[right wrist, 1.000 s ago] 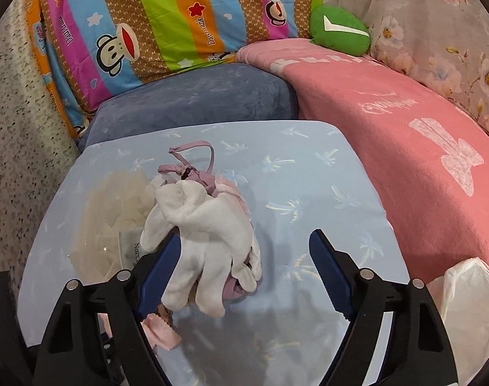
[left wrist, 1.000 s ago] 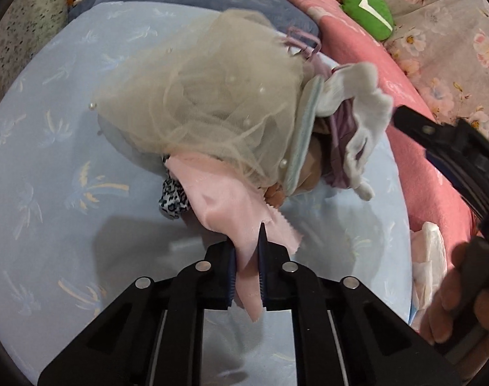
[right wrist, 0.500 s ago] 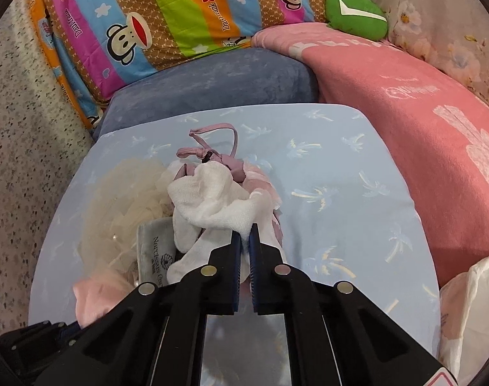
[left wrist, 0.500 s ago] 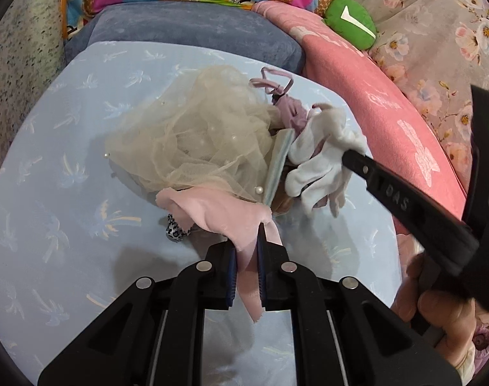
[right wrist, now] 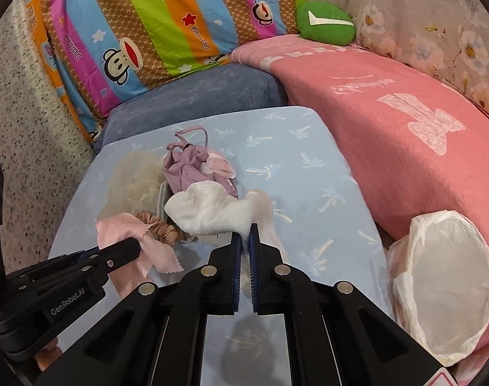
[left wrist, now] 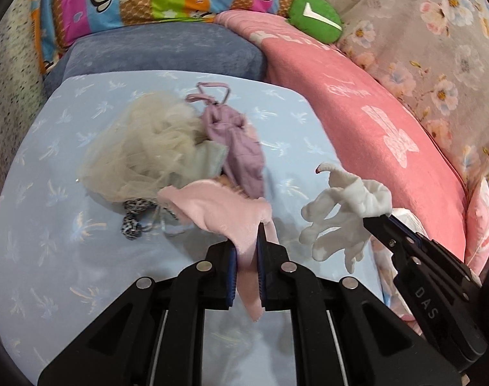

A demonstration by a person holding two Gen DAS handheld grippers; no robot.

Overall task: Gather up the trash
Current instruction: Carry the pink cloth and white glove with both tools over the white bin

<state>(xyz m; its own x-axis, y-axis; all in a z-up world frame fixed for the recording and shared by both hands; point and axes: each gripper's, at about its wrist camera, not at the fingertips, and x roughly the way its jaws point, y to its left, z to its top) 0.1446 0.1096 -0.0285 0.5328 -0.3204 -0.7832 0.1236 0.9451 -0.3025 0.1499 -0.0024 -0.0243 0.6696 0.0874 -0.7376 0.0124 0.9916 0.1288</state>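
My left gripper (left wrist: 247,247) is shut on a pink cloth (left wrist: 218,209), lifted above the light blue table (left wrist: 51,257); the cloth (right wrist: 128,231) also shows at lower left in the right wrist view. My right gripper (right wrist: 244,241) is shut on a white glove (right wrist: 206,212), which hangs with its fingers down (left wrist: 337,225) at the right of the left wrist view. On the table lie a cream tulle bundle (left wrist: 148,151), a lilac pouch (left wrist: 241,151), a leopard-print scrunchie (left wrist: 133,218) and a copper scrunchie (right wrist: 161,225).
A white plastic bag (right wrist: 444,289) stands open off the table's right edge, against a pink cushion (right wrist: 405,148). A grey-blue cushion (right wrist: 196,96), a striped monkey-print pillow (right wrist: 164,25) and a green plush (right wrist: 325,25) sit behind the table. Speckled floor (right wrist: 29,135) lies left.
My right gripper closed on the white glove and carried it right, off the pile. My left gripper rose and pulled back with the pink cloth, uncovering the lilac pouch and scrunchies.
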